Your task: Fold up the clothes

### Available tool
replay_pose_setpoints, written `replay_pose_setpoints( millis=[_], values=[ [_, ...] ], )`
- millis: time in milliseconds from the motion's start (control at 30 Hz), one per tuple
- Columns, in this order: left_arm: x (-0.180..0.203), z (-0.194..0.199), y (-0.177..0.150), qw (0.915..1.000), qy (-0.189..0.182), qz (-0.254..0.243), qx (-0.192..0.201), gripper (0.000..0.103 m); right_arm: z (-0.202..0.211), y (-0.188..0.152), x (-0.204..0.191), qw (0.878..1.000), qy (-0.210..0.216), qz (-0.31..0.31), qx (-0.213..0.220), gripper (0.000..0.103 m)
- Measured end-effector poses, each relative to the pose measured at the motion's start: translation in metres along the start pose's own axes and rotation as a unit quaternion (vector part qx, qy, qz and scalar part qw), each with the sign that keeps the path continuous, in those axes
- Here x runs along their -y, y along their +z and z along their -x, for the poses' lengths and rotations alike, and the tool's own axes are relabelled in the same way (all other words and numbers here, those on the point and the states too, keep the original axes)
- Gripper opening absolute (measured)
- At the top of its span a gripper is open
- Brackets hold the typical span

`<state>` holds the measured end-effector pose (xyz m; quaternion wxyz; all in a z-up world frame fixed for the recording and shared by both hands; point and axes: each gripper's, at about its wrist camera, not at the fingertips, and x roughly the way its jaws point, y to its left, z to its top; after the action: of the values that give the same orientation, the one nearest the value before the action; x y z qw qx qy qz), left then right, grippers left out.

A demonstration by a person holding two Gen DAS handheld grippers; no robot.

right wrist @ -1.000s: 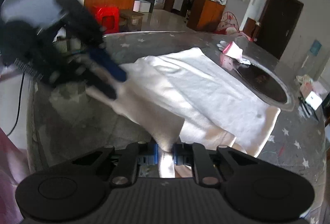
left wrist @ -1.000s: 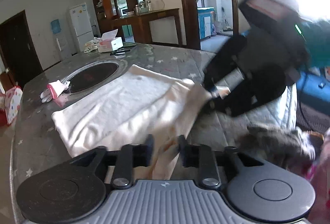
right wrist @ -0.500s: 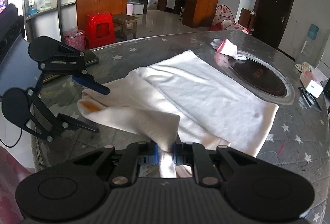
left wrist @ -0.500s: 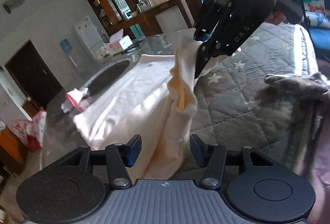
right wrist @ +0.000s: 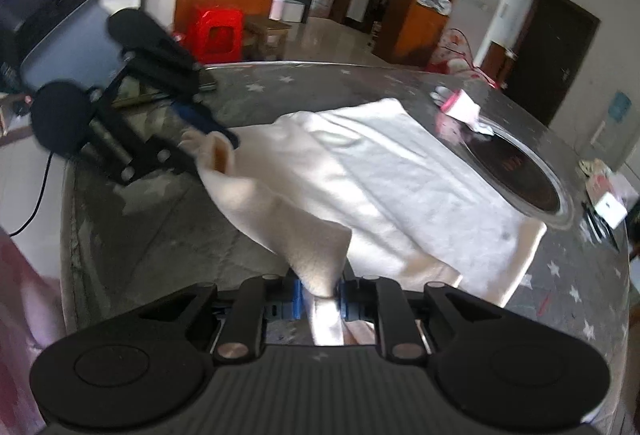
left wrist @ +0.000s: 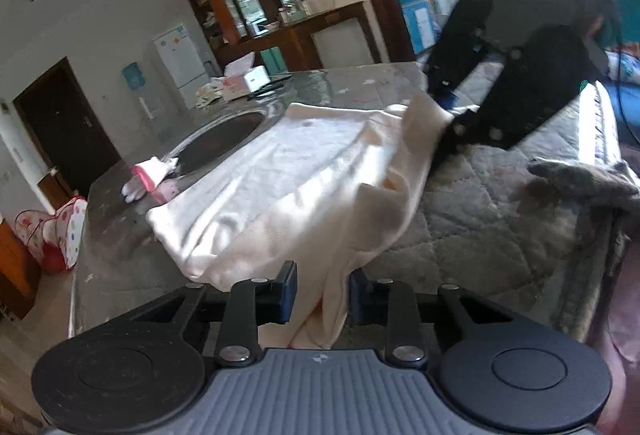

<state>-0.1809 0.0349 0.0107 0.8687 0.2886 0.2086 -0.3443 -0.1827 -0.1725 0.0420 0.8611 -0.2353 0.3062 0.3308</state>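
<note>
The left gripper (left wrist: 322, 293) has its jaws apart, a corner of the cream garment (left wrist: 304, 179) hanging loosely between them without being pinched. The right gripper (right wrist: 320, 301) is clamped tight on another corner of the same garment (right wrist: 384, 187), the cloth bunched between its blue pads (right wrist: 297, 295). From both corners the garment rises off the quilted, star-printed table cover (right wrist: 160, 235) and then spreads flat across it, its far edge reaching just beside the dark round inset (right wrist: 516, 171) sunk in the table. Beyond the garment's left side in the right wrist view, a pink-and-white small item (right wrist: 460, 105) lies next to that inset. A grey fuzzy cloth (left wrist: 580, 183) sits on the cover, well apart from the garment. Past the inset stands a tissue box (left wrist: 244, 81) (its printing is too blurred to read), and farther back a white fridge (left wrist: 182, 55) against the wall. No label or brand is legible anywhere.
</note>
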Motion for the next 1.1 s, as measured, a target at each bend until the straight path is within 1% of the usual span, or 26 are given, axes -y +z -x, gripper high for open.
replay_pose_setpoints(
  millis=[67, 100, 200, 233, 300, 333, 367, 400, 500, 600, 700, 733, 767, 800, 867, 1100],
  values=[
    [0.0, -0.001, 0.0, 1.0, 0.007, -0.003, 0.002, 0.03, 0.001, 0.002, 0.005, 1.0, 0.01, -0.021, 0.006, 0.014],
    [0.001, -0.001, -0.001, 0.9999, 0.009, -0.01, 0.002, 0.03, 0.002, 0.003, 0.009, 0.999, 0.013, -0.034, 0.009, 0.012],
    [0.01, -0.004, -0.006, 0.9985, 0.018, -0.051, -0.004, 0.03, 0.005, 0.007, 0.021, 0.997, 0.02, -0.07, 0.016, 0.011],
    [0.012, -0.003, -0.008, 0.998, 0.022, -0.06, 0.0, 0.03, 0.006, 0.008, 0.025, 0.996, 0.023, -0.083, 0.019, 0.011],
    [0.011, -0.003, -0.009, 0.998, 0.021, -0.06, -0.001, 0.028, 0.007, 0.009, 0.029, 0.995, 0.025, -0.096, 0.021, 0.011],
    [0.01, -0.003, -0.009, 0.9983, 0.019, -0.056, -0.002, 0.025, 0.006, 0.008, 0.026, 0.995, 0.023, -0.09, 0.018, 0.012],
    [0.008, -0.003, -0.009, 0.9985, 0.017, -0.052, -0.004, 0.019, 0.004, 0.005, 0.023, 0.997, 0.019, -0.079, 0.014, 0.012],
    [0.005, -0.004, -0.009, 0.999, 0.014, -0.043, -0.007, 0.016, 0.002, 0.001, 0.017, 0.998, 0.014, -0.065, 0.008, 0.014],
    [0.0, -0.002, -0.008, 0.9995, 0.011, -0.028, -0.007, 0.013, -0.002, -0.009, 0.002, 1.0, -0.006, -0.018, -0.005, 0.02],
    [-0.003, -0.001, -0.006, 0.9999, 0.007, -0.013, -0.005, 0.011, -0.001, -0.017, -0.008, 0.999, -0.027, 0.019, -0.007, 0.021],
    [-0.006, 0.001, -0.004, 1.0, 0.004, 0.0, -0.003, 0.009, 0.003, -0.023, -0.009, 0.999, -0.036, 0.025, -0.008, 0.02],
    [-0.007, 0.002, -0.004, 1.0, 0.002, 0.005, -0.003, 0.009, 0.004, -0.024, -0.009, 0.999, -0.039, 0.024, -0.009, 0.02],
    [-0.007, 0.003, -0.003, 1.0, 0.003, 0.008, -0.003, 0.009, 0.006, -0.025, -0.008, 0.999, -0.041, 0.022, -0.009, 0.013],
    [-0.007, 0.004, -0.003, 0.9999, 0.004, 0.01, -0.003, 0.009, 0.008, -0.025, -0.007, 0.999, -0.041, 0.018, -0.009, 0.009],
    [-0.008, 0.009, -0.003, 0.9998, 0.001, 0.019, -0.002, 0.008, 0.012, -0.025, -0.006, 0.999, -0.041, 0.015, -0.007, 0.005],
    [-0.003, 0.035, 0.0, 0.9992, -0.008, 0.039, 0.005, 0.007, 0.042, -0.023, -0.013, 1.0, -0.024, 0.02, 0.004, 0.004]
  ],
)
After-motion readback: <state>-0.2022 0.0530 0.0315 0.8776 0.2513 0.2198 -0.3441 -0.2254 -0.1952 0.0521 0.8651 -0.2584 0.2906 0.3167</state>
